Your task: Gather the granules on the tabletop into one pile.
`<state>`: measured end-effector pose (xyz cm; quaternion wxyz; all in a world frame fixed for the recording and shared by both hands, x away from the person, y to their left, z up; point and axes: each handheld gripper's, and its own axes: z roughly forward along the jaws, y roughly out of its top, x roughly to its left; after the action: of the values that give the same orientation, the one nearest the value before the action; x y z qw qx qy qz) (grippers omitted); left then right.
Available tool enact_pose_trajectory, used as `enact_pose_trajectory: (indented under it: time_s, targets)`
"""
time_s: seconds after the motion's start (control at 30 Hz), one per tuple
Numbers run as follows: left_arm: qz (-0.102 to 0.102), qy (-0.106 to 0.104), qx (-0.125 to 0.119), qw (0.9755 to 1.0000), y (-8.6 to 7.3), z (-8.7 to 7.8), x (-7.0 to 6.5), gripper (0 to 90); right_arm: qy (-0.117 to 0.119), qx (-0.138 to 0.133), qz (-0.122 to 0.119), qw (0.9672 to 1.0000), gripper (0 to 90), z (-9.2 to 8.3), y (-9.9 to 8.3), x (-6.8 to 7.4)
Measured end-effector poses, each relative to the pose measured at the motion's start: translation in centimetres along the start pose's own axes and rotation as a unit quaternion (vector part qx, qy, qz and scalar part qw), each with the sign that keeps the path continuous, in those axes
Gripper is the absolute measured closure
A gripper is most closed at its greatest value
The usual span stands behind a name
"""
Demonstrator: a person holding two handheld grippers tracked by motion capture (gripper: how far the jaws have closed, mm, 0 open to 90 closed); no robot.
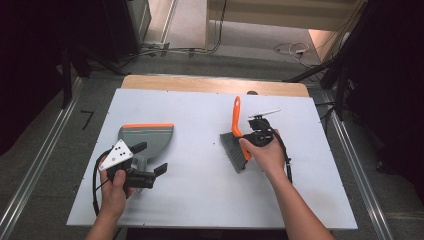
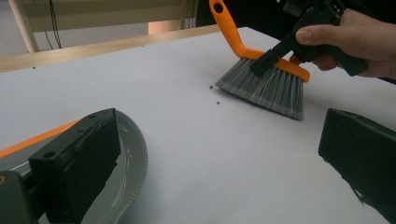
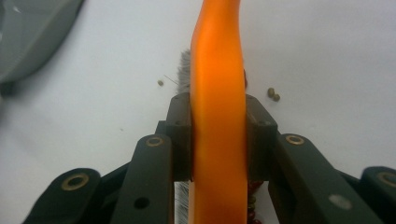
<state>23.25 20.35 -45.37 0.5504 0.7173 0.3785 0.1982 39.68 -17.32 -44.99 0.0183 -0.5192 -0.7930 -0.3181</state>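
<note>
Brush (image 1: 236, 142), orange handle, grey bristles, clamped in right tongs (image 1: 255, 137); left tongs (image 1: 150, 159) wide.

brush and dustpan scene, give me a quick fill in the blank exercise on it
1. The right gripper is shut on the hand brush's ____ handle.
2. The left gripper's fingers are ____.
3. The brush's bristles are ____ in colour.
4. The grey dustpan has an ____ front edge.

Missing words: orange; open; grey; orange
</note>
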Motion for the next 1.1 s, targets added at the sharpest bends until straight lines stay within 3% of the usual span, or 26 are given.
enact_pose_trajectory:
  time_s: [0.1,0.2,0.23,0.3,0.47,0.53,0.67,0.77,0.9,1.03,1.07,1.1]
  targets:
    - [-0.001,0.0,0.002,1.0,0.0,0.2,0.0,0.0,0.011,-0.01,0.001,0.9999,68.2,-0.5,0.3,0.4]
    - [0.001,-0.002,0.004,1.0,0.0,0.4,-0.1,0.0,0.025,-0.012,-0.012,0.9995,68.3,-0.3,1.3,2.4]
    - [0.002,-0.002,0.006,1.0,0.0,0.4,-0.1,0.0,0.025,-0.012,-0.012,0.9995,68.3,-0.3,1.3,2.4]
    - [0.002,-0.003,0.005,1.0,0.0,0.5,-0.2,0.0,0.035,0.001,-0.016,0.9992,68.3,1.2,1.8,3.7]
    - [0.003,-0.003,0.005,1.0,0.0,0.4,-0.1,0.0,0.041,0.025,-0.002,0.9989,68.4,3.6,2.1,4.2]
    - [0.002,-0.004,0.005,1.0,0.0,0.3,0.0,0.0,0.031,0.027,0.011,0.9991,68.3,4.2,2.1,3.8]
    - [0.001,-0.002,0.005,1.0,-0.1,0.2,0.1,0.0,0.024,0.033,0.039,0.9984,68.0,3.7,2.2,1.6]
    - [0.0,-0.003,0.003,1.0,-0.1,0.2,0.0,0.0,0.011,0.028,0.046,0.9985,68.0,2.9,2.1,0.4]
    - [0.001,-0.003,0.004,1.0,0.0,0.3,-0.1,0.0,0.012,0.022,0.049,0.9985,68.2,2.2,2.0,-0.6]
    - [0.003,-0.004,0.006,1.0,0.0,0.4,-0.2,0.0,0.045,-0.021,-0.002,0.9987,68.4,-0.7,2.1,-1.0]
    - [0.002,-0.004,0.007,1.0,0.0,0.4,-0.2,0.0,0.045,-0.021,-0.002,0.9987,68.4,-0.7,2.1,-1.0]
    - [0.002,-0.003,0.007,1.0,0.0,0.4,-0.2,0.0,0.046,-0.026,-0.026,0.9983,68.4,-1.8,2.2,-0.7]
